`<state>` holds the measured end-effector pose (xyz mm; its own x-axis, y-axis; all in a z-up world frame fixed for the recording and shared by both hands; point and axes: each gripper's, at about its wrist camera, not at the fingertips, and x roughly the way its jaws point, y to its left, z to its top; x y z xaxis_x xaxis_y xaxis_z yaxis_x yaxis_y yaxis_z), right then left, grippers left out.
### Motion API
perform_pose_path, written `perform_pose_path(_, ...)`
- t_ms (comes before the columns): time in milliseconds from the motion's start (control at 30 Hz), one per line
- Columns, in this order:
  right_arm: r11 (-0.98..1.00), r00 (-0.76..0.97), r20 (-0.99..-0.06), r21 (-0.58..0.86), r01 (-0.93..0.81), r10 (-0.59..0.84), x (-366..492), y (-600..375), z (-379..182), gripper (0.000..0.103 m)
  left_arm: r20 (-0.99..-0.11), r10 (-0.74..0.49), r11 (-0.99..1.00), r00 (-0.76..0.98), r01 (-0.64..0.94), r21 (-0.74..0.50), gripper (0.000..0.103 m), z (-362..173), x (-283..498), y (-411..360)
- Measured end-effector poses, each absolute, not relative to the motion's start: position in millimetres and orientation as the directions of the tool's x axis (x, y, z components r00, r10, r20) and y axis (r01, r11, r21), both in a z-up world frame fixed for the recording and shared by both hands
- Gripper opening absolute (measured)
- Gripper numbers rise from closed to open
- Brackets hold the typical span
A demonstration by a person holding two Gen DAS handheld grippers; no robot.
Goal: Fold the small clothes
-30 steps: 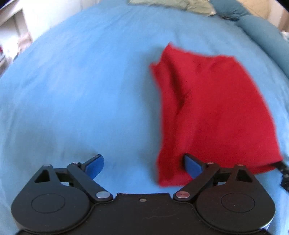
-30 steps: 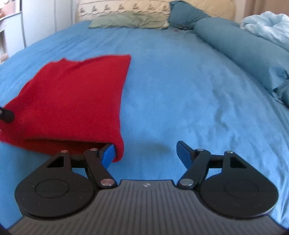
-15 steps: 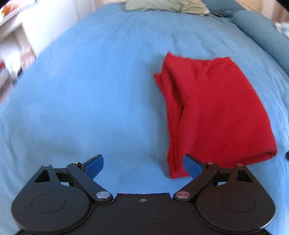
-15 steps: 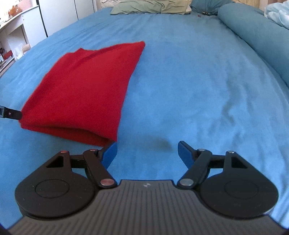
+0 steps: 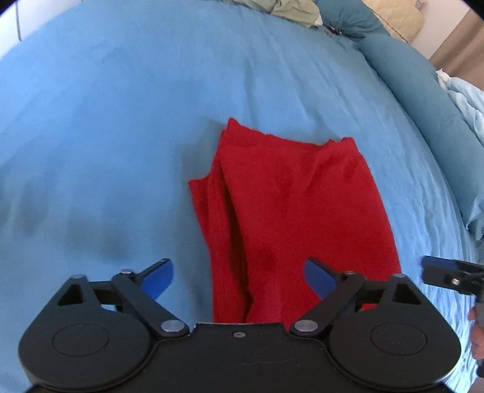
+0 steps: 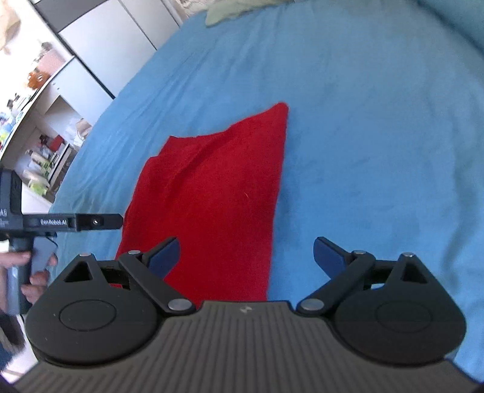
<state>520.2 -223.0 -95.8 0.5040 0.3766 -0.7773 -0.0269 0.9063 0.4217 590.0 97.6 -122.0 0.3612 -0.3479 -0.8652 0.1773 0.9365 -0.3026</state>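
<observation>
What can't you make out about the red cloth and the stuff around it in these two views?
- Red cloth: its near edge is hidden behind the gripper body in both views.
- What garment it is: folded, cannot tell.
- Shelf items, right wrist view: too small and blurred.
- Pillows, left wrist view: cut off by the top edge.

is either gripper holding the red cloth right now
No, the red cloth lies flat on the blue bedsheet, and neither the left gripper nor the right gripper has its blue pads pressed on it.
</observation>
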Motion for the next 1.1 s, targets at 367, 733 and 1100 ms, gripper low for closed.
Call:
perform_pose_path(367,0.884,0.499,-0.765,0.468,-0.004,0.408,547,-213,-149,0.093,-0.856,-0.385,0.921,0.344,0.197,-0.335,0.078,-151,599,89)
perform_pose_path(733,0.894,0.539,-0.748,0.447,-0.025,0.388,546,-197,-140,0.045,-0.854,-0.352,0.933,0.384,0.216,-0.288,0.033,-142,591,67)
perform_pose_path(1100,0.889,0.626,-0.669,0.45,-0.088,0.401,505,-200,-82,0.039,-0.82,-0.338,0.931,0.463,0.294,-0.217,0.024,-83,539,44)
